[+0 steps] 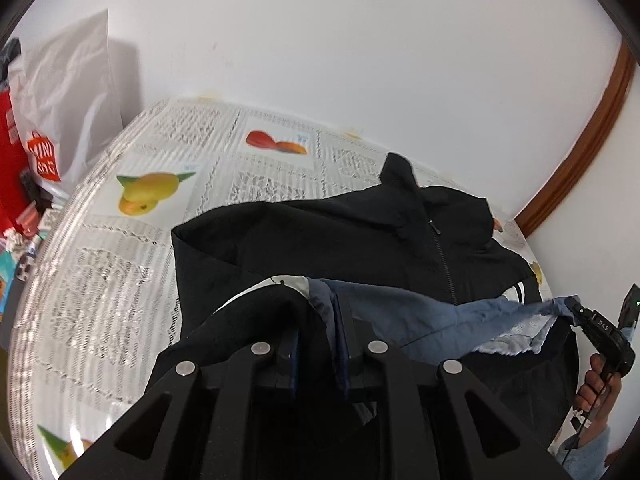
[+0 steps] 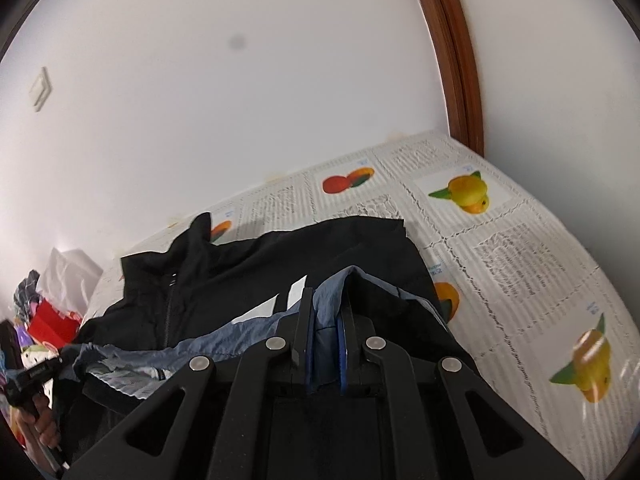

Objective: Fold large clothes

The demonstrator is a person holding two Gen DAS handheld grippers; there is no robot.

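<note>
lying across a counter [image 1: 120,248] covered with a white cloth printed with text and fruit pictures, the black zip-up jacket [image 1: 320,232] has its collar toward the far wall. at the far left edge of the left wrist view stand a white bag [image 1: 68,92] and a red one [image 1: 10,148] amid clutter. the left tool [image 1: 318,316] is nearly closed, its pads pinching a fold of the jacket's blue lining [image 1: 400,312] and black hem at the near edge. that lifted blue edge stretches rightward to the right tool [image 2: 326,308], which is likewise nearly closed and clamps the same lining between its blue pads, beside a white stripe [image 2: 296,290] on the jacket. a hand [image 1: 596,388] grips the right tool's handle at the near right. a brown wooden frame [image 1: 592,128] rises at the far right against the white wall.
</note>
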